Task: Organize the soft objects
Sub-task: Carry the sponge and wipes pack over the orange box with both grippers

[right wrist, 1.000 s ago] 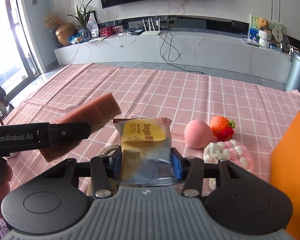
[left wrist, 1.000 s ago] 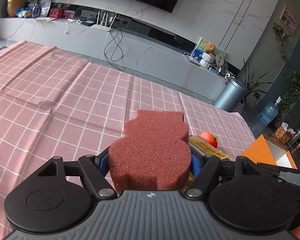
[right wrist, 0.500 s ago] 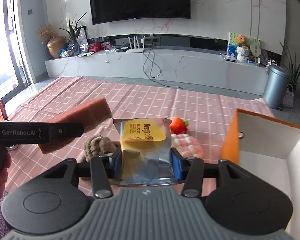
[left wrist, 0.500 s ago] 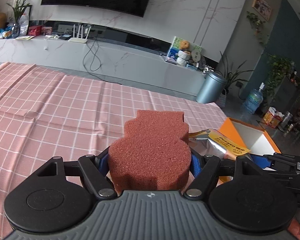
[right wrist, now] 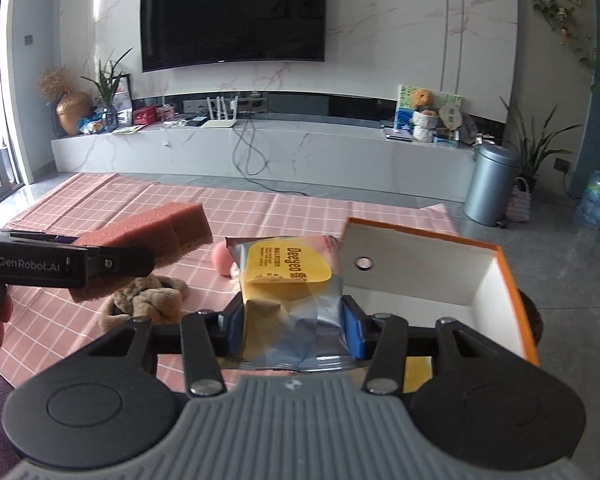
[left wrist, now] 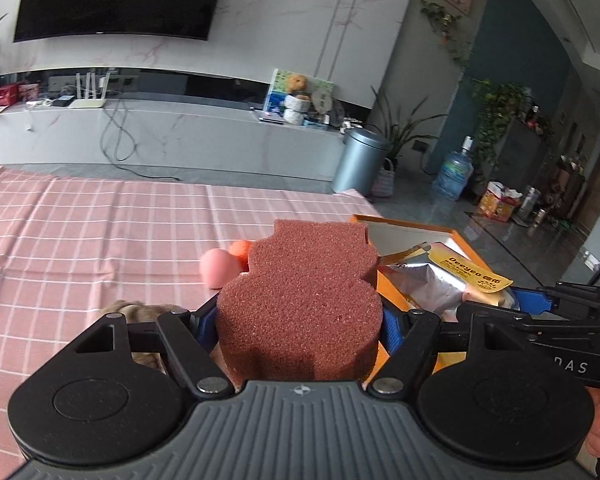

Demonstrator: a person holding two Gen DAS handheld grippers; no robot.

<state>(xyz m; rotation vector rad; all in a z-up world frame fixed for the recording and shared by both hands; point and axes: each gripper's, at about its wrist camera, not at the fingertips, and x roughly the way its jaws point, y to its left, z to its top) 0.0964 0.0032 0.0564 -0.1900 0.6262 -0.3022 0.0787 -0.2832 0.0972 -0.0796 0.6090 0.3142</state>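
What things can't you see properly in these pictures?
- Floor of the orange box: right wrist view, hidden behind the snack packet and the right hand-held gripper.
- Brown plush toy: left wrist view, mostly behind the left hand-held gripper and its sponge.
- Small print on the packet: too small in both views.

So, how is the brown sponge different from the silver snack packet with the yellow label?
The sponge is a thick, matte, reddish-brown foam block with a notched outline; the snack packet is thin, shiny silver foil with a printed yellow label. The sponge sits in the left tool, the packet in the right tool. The sponge keeps its shape, while the packet is crinkled. Both are clamped between blue pads, near the orange box.
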